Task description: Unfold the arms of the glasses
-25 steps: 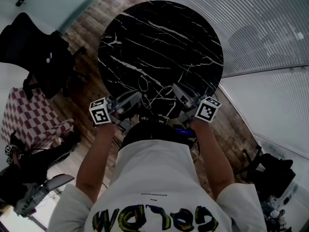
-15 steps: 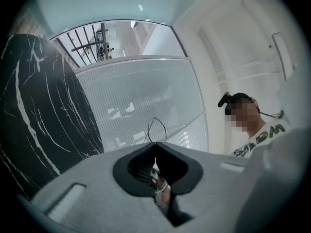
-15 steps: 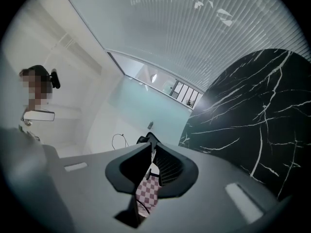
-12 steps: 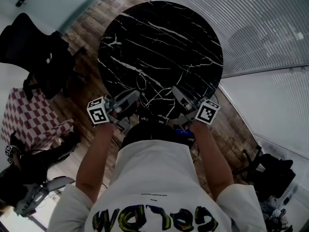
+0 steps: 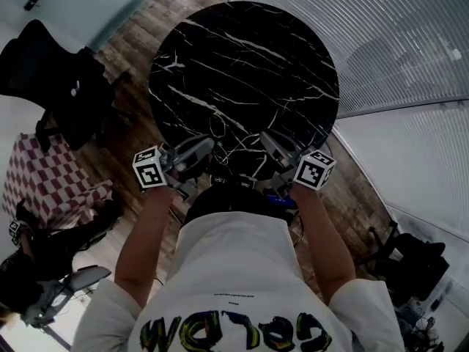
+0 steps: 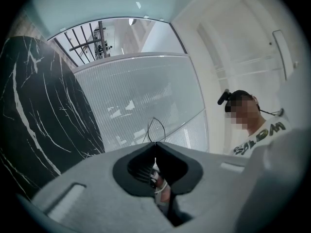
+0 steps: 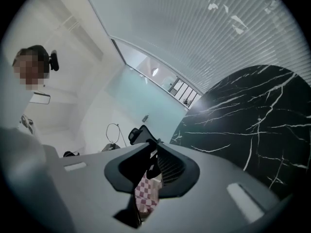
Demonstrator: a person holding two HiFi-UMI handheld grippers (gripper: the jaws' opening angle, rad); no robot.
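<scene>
Thin wire-rimmed glasses [image 5: 233, 147] hang just above the near edge of the round black marble table [image 5: 242, 57], between my two grippers. My left gripper [image 5: 212, 142] is shut on them; in the left gripper view a wire lens loop [image 6: 155, 128] sticks out past its closed tips [image 6: 155, 142]. My right gripper [image 5: 262, 135] faces it from the right. Its jaws have just been opening and stand a narrow gap apart [image 7: 154, 142]. I cannot tell whether the glasses' arm lies between them. Another wire loop of the glasses [image 7: 114, 131] shows to the left of the right jaws.
A black office chair [image 5: 51, 72] stands on the wooden floor to the table's left, with a red-and-white checked cloth [image 5: 44, 182] below it. Ribbed glass walls [image 5: 381, 35] run behind and to the right. The person's body is close against the table's near edge.
The right gripper has shifted very slightly at the table's near edge. The left gripper and the glasses stay where they were.
</scene>
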